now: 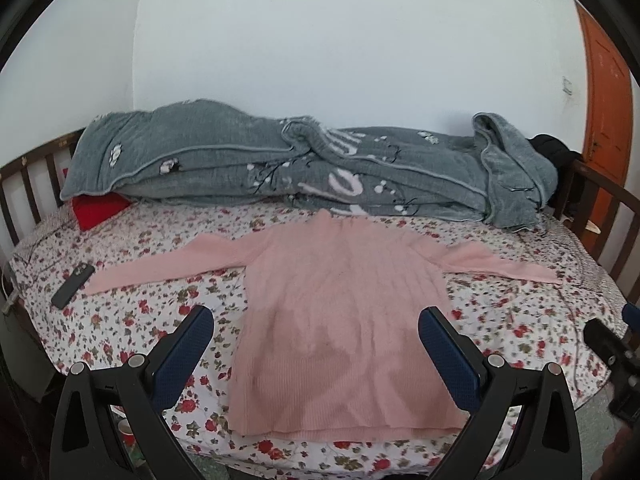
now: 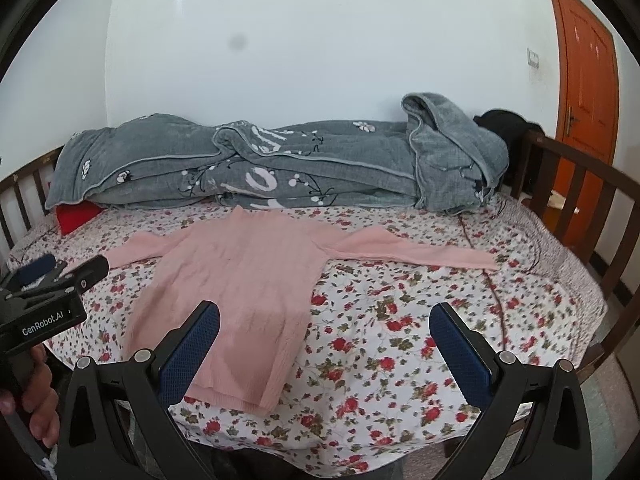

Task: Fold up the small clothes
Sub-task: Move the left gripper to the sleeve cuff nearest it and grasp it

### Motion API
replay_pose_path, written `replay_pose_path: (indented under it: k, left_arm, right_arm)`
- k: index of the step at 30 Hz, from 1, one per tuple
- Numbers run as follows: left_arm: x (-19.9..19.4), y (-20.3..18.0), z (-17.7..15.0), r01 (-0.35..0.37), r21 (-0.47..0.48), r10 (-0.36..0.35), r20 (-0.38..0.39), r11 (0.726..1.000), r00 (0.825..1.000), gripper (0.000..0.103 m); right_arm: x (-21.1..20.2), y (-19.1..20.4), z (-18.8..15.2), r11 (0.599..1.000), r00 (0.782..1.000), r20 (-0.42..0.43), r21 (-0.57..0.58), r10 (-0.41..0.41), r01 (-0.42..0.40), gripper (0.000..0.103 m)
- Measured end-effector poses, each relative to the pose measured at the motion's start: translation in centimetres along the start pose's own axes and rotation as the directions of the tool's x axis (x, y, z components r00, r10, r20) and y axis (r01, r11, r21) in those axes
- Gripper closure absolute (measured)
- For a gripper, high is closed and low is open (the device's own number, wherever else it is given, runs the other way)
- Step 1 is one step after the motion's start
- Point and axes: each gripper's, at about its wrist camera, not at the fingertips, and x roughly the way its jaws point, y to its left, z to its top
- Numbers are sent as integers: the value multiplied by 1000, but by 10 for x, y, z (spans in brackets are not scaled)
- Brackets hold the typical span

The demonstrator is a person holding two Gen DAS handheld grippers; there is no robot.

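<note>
Pink sweater [image 1: 344, 312] flat on floral sheet [image 2: 400, 340]; phone [image 1: 73, 286] near sleeve; both grippers [image 1: 316, 332] [image 2: 324, 328] wide open, empty.

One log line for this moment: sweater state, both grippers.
pink sweater: flat on bed, sleeves spread, unfolded | left gripper: open, above hem, apart | right gripper: open, holding nothing

Both grippers: black plastic frames w/ triangular cutouts, silver round screws at pivots, dark blue textured pads [image 1: 188, 356]. Left gripper [image 2: 44, 300] seen from right cam: black body, white "GenRobot.AI" marking. Bare-skin left hand [image 2: 38, 396] on handle.
</note>
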Motion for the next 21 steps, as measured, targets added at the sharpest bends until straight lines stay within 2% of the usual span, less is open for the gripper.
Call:
replay_pose_path:
  k: [3, 7, 11, 14, 18, 21]
  left_arm:
    - [26, 16, -7, -25, -12, 25, -28, 1000, 999, 0]
    - [74, 51, -23, -65, -38, 62, -77, 997, 995, 0]
    - [127, 104, -42, -133, -132, 114, -140, 982, 983, 2]
    - [156, 143, -50, -132, -198, 98, -174, 971, 980, 4]
    - [178, 195, -48, -161, -260, 116, -180, 952, 977, 4]
    - [195, 239, -41, -154, -326, 100, -176, 933, 979, 4]
  right_arm:
    - [18, -2, 0, 1000, 1000, -3, 17, -5, 5, 0]
    - [56, -8, -6, 997, 998, -13, 34, -62, 63, 0]
    - [102, -14, -22, 994, 993, -68, 50, -96, 100, 0]
    - [137, -16, -36, 993, 987, -132, 64, -93, 102, 0]
    - [168, -8, -49, 993, 975, -195, 40, -104, 113, 0]
    - [180, 5, -50, 993, 972, -204, 4, -116, 120, 0]
